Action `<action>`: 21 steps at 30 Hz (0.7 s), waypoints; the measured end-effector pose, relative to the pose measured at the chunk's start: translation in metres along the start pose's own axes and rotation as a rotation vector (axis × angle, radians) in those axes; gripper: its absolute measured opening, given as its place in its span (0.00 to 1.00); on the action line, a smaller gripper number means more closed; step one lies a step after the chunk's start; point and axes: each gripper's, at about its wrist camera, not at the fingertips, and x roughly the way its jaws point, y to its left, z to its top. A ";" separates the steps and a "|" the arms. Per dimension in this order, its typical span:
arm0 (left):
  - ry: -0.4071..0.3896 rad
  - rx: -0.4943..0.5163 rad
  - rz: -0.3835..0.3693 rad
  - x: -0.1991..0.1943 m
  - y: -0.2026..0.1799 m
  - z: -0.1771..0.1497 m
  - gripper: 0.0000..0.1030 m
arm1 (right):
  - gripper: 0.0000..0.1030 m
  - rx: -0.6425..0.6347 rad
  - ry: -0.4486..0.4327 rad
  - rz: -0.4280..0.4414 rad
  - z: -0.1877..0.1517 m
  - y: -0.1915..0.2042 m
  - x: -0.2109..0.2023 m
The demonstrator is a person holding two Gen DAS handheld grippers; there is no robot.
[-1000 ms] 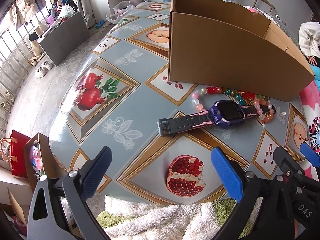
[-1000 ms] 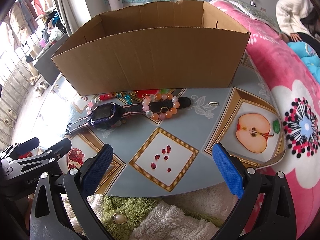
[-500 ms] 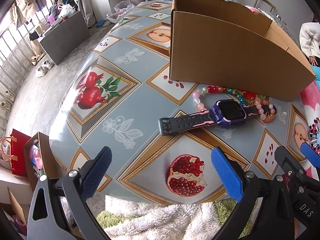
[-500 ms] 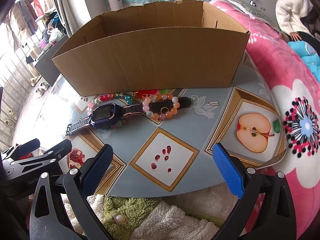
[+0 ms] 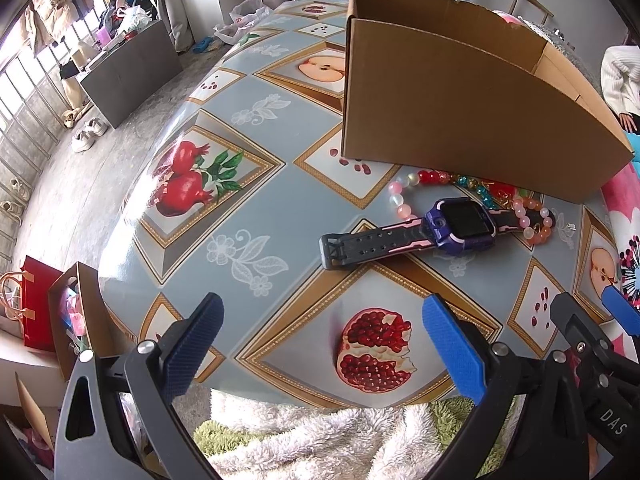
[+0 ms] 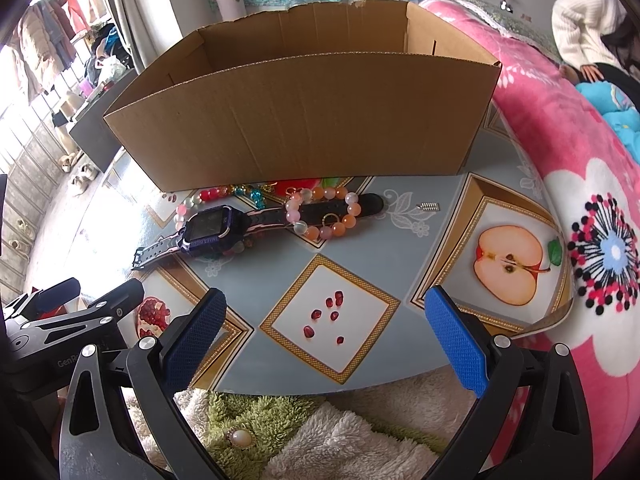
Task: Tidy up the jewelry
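Observation:
A purple smartwatch (image 5: 460, 226) (image 6: 210, 230) with a black and pink strap lies on the table in front of an open cardboard box (image 5: 460, 104) (image 6: 312, 120). An orange and pink bead bracelet (image 6: 326, 216) (image 5: 534, 220) lies over its strap. A multicoloured bead string (image 5: 432, 179) (image 6: 224, 194) lies against the box wall. My left gripper (image 5: 320, 344) is open and empty at the table's near edge. My right gripper (image 6: 324, 332) is open and empty, to the right of the left one.
The table (image 5: 256, 184) has a fruit-print cloth. A small silver charm (image 6: 428, 207) lies right of the bracelet. A pink floral blanket (image 6: 600, 208) lies at the right. A fluffy white and green fabric (image 6: 304, 432) is below the grippers. A person in white (image 6: 584, 28) sits far right.

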 end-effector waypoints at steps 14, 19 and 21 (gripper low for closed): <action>0.025 -0.010 -0.015 0.005 0.004 0.001 0.95 | 0.93 0.004 -0.001 -0.006 -0.001 0.001 0.001; 0.072 0.011 -0.020 0.021 0.005 0.003 0.95 | 0.93 0.012 0.017 -0.014 -0.001 -0.001 0.009; 0.098 0.015 -0.013 0.030 0.008 0.004 0.95 | 0.93 0.011 0.020 -0.022 -0.001 -0.002 0.013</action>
